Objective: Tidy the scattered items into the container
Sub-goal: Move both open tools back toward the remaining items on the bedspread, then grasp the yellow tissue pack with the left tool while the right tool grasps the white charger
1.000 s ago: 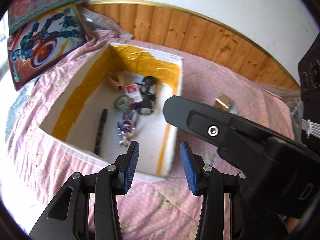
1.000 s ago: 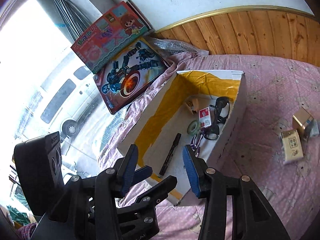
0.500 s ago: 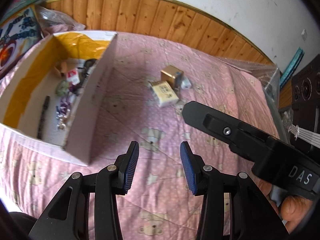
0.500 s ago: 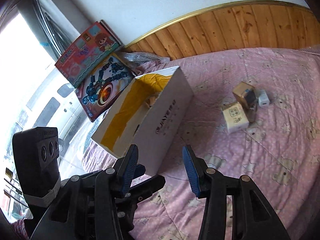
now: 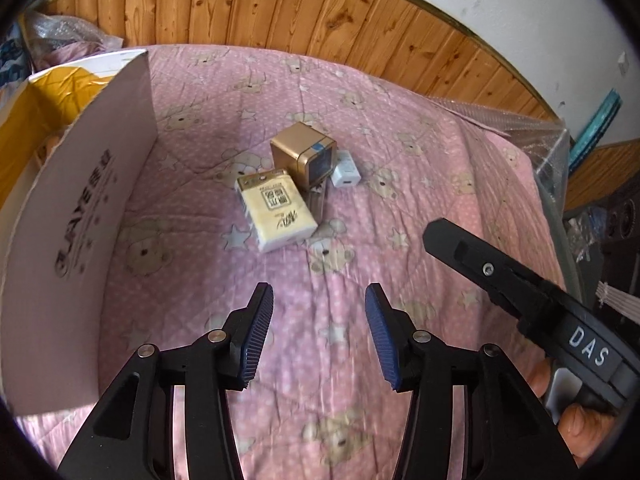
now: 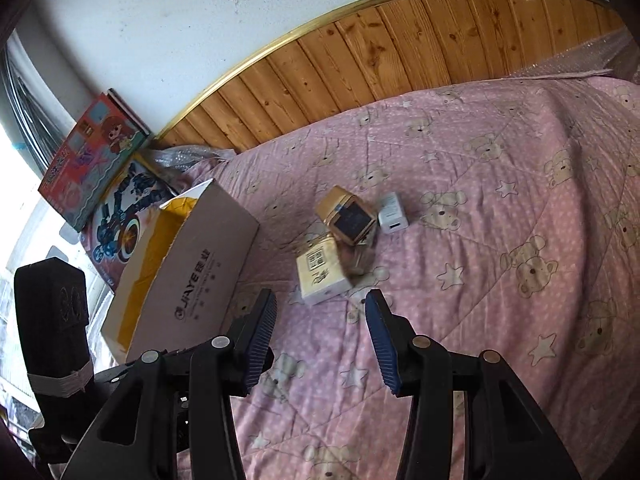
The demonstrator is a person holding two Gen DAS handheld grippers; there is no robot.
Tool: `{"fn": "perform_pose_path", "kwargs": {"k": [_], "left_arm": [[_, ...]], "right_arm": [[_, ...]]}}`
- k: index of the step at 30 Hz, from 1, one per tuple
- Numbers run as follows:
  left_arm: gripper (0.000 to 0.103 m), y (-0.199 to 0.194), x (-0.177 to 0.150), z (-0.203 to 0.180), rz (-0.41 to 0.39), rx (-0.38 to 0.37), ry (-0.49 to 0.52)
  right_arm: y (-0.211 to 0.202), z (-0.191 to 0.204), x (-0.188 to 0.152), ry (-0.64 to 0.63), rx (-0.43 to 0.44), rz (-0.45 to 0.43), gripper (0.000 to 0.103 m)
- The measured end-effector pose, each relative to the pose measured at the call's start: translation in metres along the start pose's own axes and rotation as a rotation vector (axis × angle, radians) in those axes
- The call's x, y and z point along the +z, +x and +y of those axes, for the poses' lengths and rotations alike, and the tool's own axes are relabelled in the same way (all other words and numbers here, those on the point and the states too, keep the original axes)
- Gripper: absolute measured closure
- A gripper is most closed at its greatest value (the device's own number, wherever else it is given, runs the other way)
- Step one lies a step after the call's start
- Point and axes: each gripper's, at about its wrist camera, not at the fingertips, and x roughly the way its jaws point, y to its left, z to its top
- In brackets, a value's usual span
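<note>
A pink bear-print quilt [image 5: 360, 208] is seen from both wrist cameras. In the left wrist view, the left gripper [image 5: 319, 334] is held above the quilt with its blue-padded jaws spread apart and nothing between them. A small cluster of items lies well beyond the jaws, toward 12 o'clock: a cream packet [image 5: 276, 210] lies flat, a gold cube box [image 5: 305, 156] touches its far corner, and a white charger [image 5: 346, 170] sits just beside the cube at 3 o'clock. The white cardboard box [image 5: 80, 216], lined with yellow tape, stands at 9 o'clock. In the right wrist view, the right gripper [image 6: 321, 338] is likewise held with jaws apart and empty; the cream packet [image 6: 322, 276] lies just beyond the fingertips at 12 o'clock, the gold cube box [image 6: 347, 220] and white charger [image 6: 393, 213] farther on, the cardboard box [image 6: 192, 276] at 10 o'clock.
</note>
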Motion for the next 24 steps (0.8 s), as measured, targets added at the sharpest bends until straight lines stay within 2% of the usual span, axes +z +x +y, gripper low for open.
{"fn": "perform_pose_path", "kwargs": {"k": [7, 15, 19, 21, 24], "left_arm": [[0.05, 0.049, 0.038, 0.005, 0.014, 0.058, -0.039], [0.049, 0.093, 0.061, 0.02, 0.033, 0.097, -0.085], [0.047, 0.102, 0.065, 0.023, 0.0, 0.157, -0.049], [0.045, 0.108, 0.066, 0.03, 0.011, 0.143, -0.064], [0.037, 0.115, 0.066, 0.046, 0.022, 0.075, -0.128]], "right_arm": [[0.039, -0.023, 0.024, -0.035, -0.08, 0.031, 0.055], [0.092, -0.031, 0.054, -0.226, -0.156, 0.125, 0.055], [0.117, -0.029, 0.059, -0.311, -0.17, 0.171, 0.055], [0.131, -0.03, 0.06, -0.348, -0.185, 0.199, 0.055], [0.147, -0.033, 0.061, -0.379, -0.199, 0.217, 0.056]]}}
